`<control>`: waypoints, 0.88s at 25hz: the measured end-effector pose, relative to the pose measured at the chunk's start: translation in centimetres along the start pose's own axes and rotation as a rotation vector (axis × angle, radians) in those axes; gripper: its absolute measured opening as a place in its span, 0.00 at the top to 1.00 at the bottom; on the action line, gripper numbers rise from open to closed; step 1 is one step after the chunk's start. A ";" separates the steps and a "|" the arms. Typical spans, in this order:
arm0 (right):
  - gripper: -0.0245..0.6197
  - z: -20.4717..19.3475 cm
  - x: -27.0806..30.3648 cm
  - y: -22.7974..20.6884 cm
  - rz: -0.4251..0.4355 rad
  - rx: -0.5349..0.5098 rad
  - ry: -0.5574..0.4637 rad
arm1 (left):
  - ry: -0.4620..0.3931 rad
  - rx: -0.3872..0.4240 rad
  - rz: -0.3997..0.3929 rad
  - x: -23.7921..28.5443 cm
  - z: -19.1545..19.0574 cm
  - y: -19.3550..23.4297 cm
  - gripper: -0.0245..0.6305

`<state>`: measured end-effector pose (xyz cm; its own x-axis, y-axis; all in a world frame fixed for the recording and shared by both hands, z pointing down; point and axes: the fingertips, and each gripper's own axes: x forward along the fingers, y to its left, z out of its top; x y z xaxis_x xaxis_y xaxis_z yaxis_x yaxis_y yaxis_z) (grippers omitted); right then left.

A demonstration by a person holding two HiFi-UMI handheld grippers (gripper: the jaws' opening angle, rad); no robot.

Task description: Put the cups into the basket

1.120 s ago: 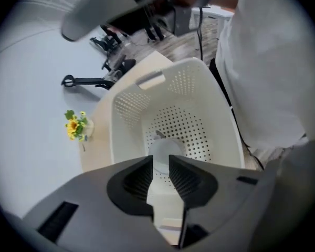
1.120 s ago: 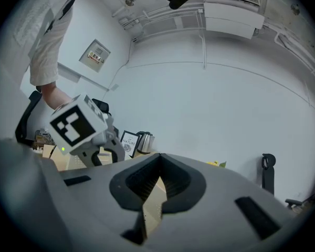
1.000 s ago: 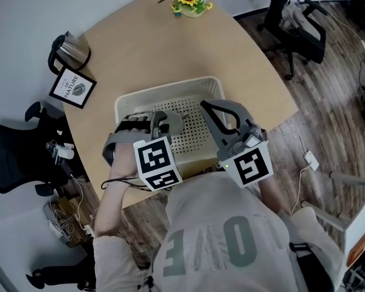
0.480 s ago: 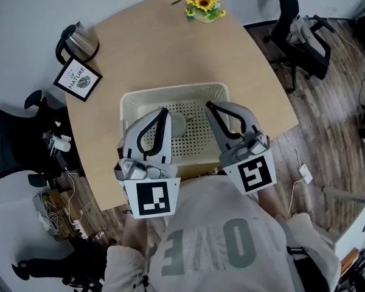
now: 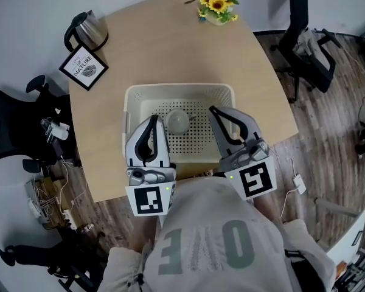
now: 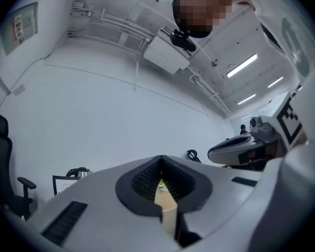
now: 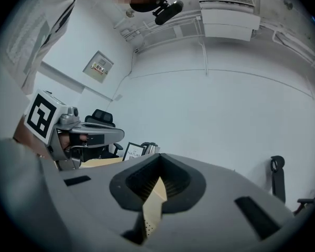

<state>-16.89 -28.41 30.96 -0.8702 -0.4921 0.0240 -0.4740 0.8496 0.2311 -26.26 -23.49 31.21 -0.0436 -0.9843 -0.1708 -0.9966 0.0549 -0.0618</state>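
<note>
A cream perforated basket (image 5: 132, 100) stands on the round wooden table (image 5: 164, 47). One pale cup (image 5: 177, 121) lies inside it, near the middle. My left gripper (image 5: 153, 120) hovers over the basket's near left part, shut and empty, its tip just left of the cup and apart from it. My right gripper (image 5: 213, 110) is over the near right part, also shut with nothing in it. In the left gripper view the left gripper (image 6: 160, 158) has its jaws meeting at the tip; the right gripper (image 7: 158, 157) looks the same in its own view.
A steel kettle (image 5: 88, 29) and a framed print (image 5: 83, 67) sit at the table's far left. A pot of sunflowers (image 5: 218, 6) is at the far edge. Black office chairs stand at the left (image 5: 12, 123) and right (image 5: 310, 41) of the table.
The left gripper turned from lying across the basket to pointing straight ahead and drew back toward me. The cup now shows uncovered in the basket. The right gripper barely moved.
</note>
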 end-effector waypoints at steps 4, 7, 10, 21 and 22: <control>0.97 -0.1 0.0 0.2 0.008 0.032 -0.002 | 0.016 0.019 0.014 -0.5 -0.1 -0.2 0.95; 0.97 -0.3 0.0 0.4 0.019 0.029 0.003 | 0.021 0.031 0.007 -0.5 -0.2 -0.4 0.95; 0.97 -0.7 0.3 0.7 0.034 0.005 0.023 | 0.023 0.030 0.009 -0.8 -0.4 -0.5 0.95; 0.97 -2.0 1.0 2.2 0.106 -0.082 0.102 | 0.034 0.026 0.048 -2.2 -1.5 0.6 0.95; 0.97 -2.1 1.1 2.5 0.119 -0.100 0.113 | 0.035 0.032 0.050 -2.3 -1.6 0.8 0.95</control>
<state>-18.73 -27.21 33.60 -0.8962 -0.4120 0.1648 -0.3479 0.8829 0.3153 -27.03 -21.44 33.10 -0.0959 -0.9855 -0.1397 -0.9904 0.1085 -0.0854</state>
